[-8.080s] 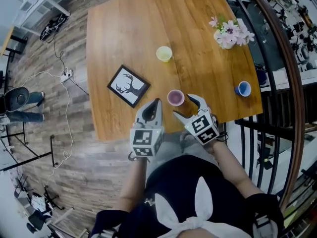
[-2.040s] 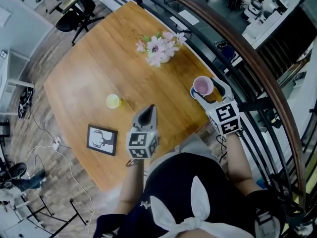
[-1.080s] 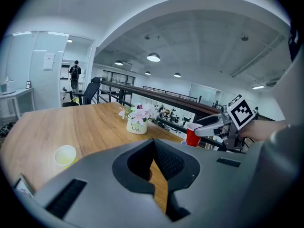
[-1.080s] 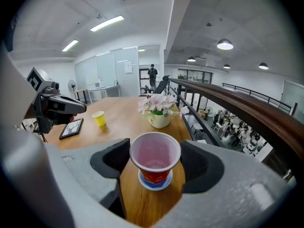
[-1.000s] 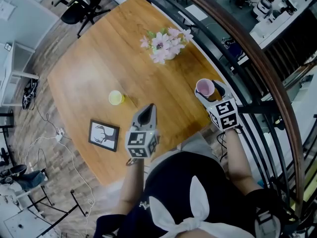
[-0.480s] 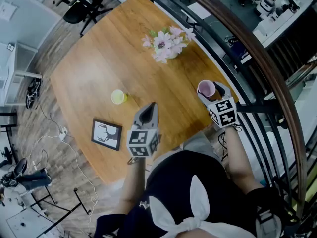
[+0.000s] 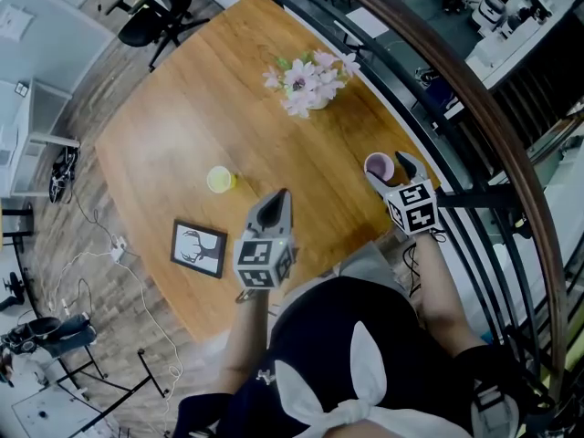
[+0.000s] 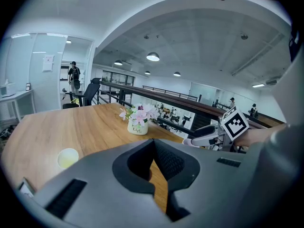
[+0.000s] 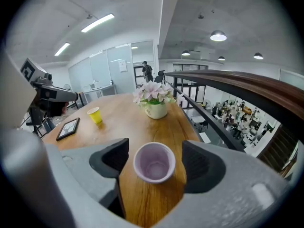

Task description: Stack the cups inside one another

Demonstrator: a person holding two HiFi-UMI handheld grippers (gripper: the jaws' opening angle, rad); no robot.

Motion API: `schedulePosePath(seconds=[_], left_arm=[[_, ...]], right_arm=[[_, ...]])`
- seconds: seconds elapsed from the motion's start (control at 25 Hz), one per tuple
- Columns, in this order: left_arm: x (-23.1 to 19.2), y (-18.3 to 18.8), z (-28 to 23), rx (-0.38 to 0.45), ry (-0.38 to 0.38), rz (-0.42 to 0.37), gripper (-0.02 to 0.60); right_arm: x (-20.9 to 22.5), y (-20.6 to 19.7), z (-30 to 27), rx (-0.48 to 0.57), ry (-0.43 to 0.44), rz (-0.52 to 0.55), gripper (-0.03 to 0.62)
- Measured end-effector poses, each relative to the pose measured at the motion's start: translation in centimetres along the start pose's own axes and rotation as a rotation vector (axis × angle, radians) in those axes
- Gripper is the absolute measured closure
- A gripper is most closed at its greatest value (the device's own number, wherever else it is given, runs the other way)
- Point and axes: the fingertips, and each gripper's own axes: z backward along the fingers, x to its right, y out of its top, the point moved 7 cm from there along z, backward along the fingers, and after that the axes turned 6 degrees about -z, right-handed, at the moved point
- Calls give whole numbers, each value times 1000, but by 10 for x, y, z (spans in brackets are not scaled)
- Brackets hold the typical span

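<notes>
Pink cup (image 9: 154, 162) stands between the right claw's (image 9: 154, 156) spread jaws, gaps clear only in right gripper view; left claw (image 8: 153, 144) closed.

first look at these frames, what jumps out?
A pink cup stands at the table's right edge by the railing, between the open right claw's jaws. A yellow cup sits alone mid-table, flowers near the far edge; the left claw is shut and empty over the near side.

Pink cup (image 9: 154, 162) upright, seemingly set down — yellow cup (image 7: 219, 180) well apart.
</notes>
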Motion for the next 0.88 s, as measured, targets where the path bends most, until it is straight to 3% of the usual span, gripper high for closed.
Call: schedulePosePath(seconds=[0.2, 0.52, 0.88], left_arm=[[-1, 2, 1, 18, -1, 1, 566], [-1, 8, 10, 65, -20, 29, 566], [-4, 8, 18, 98, -8, 49, 566]], right_arm=[[-3, 18, 16, 66, -17, 29, 334], [-15, 54, 52, 188, -36, 68, 580], [-33, 62, 60, 183, 0, 120, 595]])
